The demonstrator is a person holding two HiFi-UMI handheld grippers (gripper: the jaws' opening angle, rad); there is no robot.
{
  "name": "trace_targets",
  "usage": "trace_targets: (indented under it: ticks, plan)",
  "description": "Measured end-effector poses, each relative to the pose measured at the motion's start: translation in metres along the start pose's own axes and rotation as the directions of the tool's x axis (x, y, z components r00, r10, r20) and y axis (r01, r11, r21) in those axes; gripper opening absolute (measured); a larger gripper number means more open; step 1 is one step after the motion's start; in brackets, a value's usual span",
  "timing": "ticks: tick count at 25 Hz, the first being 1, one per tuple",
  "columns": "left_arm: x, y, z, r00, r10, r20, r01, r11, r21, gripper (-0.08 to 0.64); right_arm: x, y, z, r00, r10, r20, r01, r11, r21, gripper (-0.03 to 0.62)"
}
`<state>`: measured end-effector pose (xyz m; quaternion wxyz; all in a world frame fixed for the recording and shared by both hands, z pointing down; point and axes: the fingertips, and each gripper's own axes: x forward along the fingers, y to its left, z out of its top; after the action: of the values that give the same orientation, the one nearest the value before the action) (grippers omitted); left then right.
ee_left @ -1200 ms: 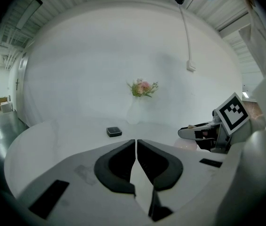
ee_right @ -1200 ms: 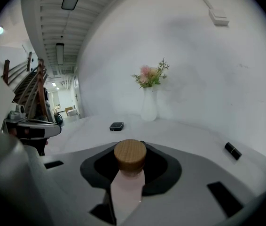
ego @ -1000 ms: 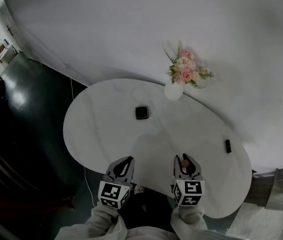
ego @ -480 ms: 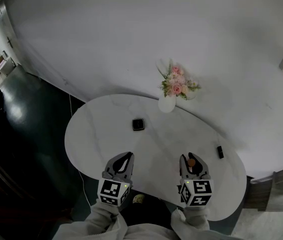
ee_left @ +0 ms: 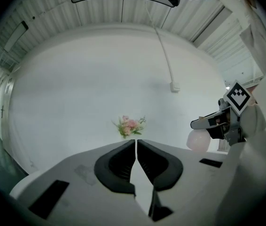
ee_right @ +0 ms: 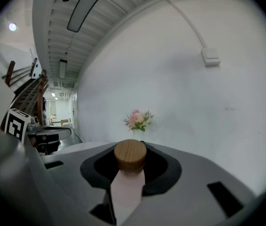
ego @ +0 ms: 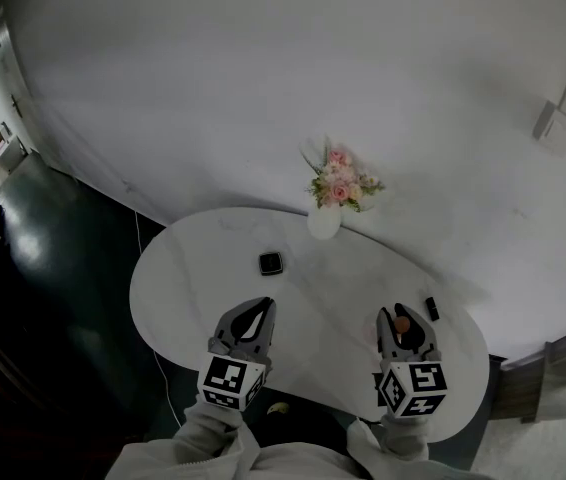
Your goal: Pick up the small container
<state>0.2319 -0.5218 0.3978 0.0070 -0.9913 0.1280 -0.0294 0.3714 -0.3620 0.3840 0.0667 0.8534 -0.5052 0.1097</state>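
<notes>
The small container [ee_right: 129, 160] is a pale bottle with a round wooden lid. My right gripper [ee_right: 130, 173] is shut on it, and the lid stands up between the dark pads. In the head view the right gripper [ego: 402, 326] holds the container [ego: 401, 323] above the near right part of the white table [ego: 183, 268]. My left gripper [ego: 254, 320] hovers beside it on the left, shut with nothing in it. From the left gripper view the left gripper [ee_left: 136, 147] shows its jaws together, and the container [ee_left: 198, 141] hangs under the right gripper [ee_left: 207, 124].
A white vase of pink flowers [ego: 335, 192] stands at the table's far edge against the white wall. A small black square object [ego: 271, 263] lies mid-table, and a small black bar [ego: 430, 308] lies near the right edge. Dark floor lies to the left.
Both grippers have risen above the table, so the table now looks smaller and lower beneath them. The container has stayed in the right gripper. The left gripper has stayed shut.
</notes>
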Motion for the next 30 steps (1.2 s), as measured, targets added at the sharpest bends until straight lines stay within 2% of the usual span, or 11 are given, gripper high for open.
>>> trace_targets:
  ticks: [5, 12, 30]
  plan:
    - [0.005, -0.015, 0.006, 0.999, -0.034, 0.015, 0.034, 0.999, 0.03, 0.023, -0.016, -0.008, 0.004, 1.0, -0.022, 0.018, 0.022, 1.0, -0.008, 0.16]
    - [0.007, -0.029, 0.003, 0.998, -0.067, 0.003, 0.067, 0.998, 0.021, 0.023, -0.031, -0.019, -0.002, 0.998, -0.06, 0.006, 0.06, 0.998, -0.022, 0.16]
    - [0.015, -0.034, -0.003, 0.995, -0.099, -0.02, 0.1, 0.995, 0.008, 0.023, -0.035, -0.037, -0.012, 0.991, -0.129, -0.02, 0.129, 0.992, -0.009, 0.158]
